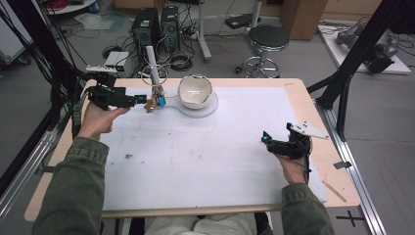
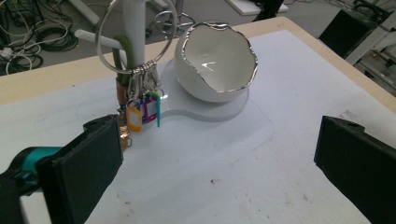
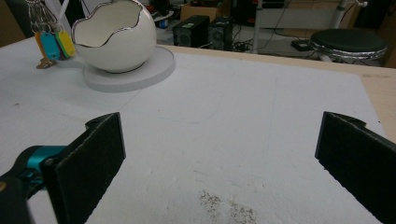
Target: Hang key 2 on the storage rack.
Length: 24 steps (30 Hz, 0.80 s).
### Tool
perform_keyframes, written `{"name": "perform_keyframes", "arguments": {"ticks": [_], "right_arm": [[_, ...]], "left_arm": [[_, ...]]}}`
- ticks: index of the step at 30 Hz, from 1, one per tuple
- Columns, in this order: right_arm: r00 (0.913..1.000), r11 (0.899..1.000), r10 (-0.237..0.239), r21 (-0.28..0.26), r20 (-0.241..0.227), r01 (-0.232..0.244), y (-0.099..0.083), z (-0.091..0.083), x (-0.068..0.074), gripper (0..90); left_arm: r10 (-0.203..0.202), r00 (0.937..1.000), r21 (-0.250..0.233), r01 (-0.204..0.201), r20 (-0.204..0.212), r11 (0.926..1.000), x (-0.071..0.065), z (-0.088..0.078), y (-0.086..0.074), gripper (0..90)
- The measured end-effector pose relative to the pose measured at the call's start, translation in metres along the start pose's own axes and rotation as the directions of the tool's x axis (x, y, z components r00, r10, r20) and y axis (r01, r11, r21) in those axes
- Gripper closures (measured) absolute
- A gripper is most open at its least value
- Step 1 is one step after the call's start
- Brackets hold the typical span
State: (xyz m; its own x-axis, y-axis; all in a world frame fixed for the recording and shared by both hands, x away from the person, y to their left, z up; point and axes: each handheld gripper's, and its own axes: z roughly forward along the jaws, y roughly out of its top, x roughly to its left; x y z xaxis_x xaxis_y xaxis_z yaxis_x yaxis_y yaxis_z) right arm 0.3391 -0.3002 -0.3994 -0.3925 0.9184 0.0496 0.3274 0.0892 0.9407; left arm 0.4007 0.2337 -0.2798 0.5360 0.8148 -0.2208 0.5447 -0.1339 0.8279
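Green-sleeved forearms come in nearest the camera in the high view, each hand holding a gripper over the white-topped worktop (image 1: pixel 205 161). At the far left of that worktop the left gripper (image 1: pixel 139 100) is held level, its jaws set wide apart with nothing between them, pointing at a bunch of keys with coloured plastic tags (image 2: pixel 142 114). In the left gripper view this bunch hangs from a large metal ring (image 2: pixel 137 35) looped over a white upright post (image 2: pixel 133 28), and the lowest tags hang just beside the tip of one jaw; whether they touch it cannot be told. Just beside the post, a white egg-shaped bowl with a jagged silver rim (image 2: pixel 217 63) sits on a pale round base plate (image 2: pixel 233 109). The right gripper (image 1: pixel 274 142) is held low near the worktop's right edge, well apart from the keys, its jaws also spread wide and holding nothing, with bare white surface between them.
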Motion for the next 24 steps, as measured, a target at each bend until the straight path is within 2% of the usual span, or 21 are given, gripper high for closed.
{"name": "perform_keyframes", "arguments": {"ticks": [6,19,24], "right_arm": [[1.0,1.0,-0.003,0.004,-0.001,0.003,0.0,0.001,0.001,0.6],[1.0,1.0,0.0,0.003,0.0,0.0,0.0,0.0,0.001,0.5],[1.0,1.0,-0.002,0.002,0.0,0.002,0.0,0.001,0.002,0.5]], "left_arm": [[0.024,0.9997,0.014,-0.024,-0.007,0.9996,-0.004,-0.002,-0.011,1.7],[0.002,0.9996,-0.018,-0.002,-0.027,0.9998,0.002,-0.015,-0.034,1.6],[0.004,0.9982,-0.024,-0.006,-0.06,0.9997,0.004,-0.018,-0.044,1.6]]}}
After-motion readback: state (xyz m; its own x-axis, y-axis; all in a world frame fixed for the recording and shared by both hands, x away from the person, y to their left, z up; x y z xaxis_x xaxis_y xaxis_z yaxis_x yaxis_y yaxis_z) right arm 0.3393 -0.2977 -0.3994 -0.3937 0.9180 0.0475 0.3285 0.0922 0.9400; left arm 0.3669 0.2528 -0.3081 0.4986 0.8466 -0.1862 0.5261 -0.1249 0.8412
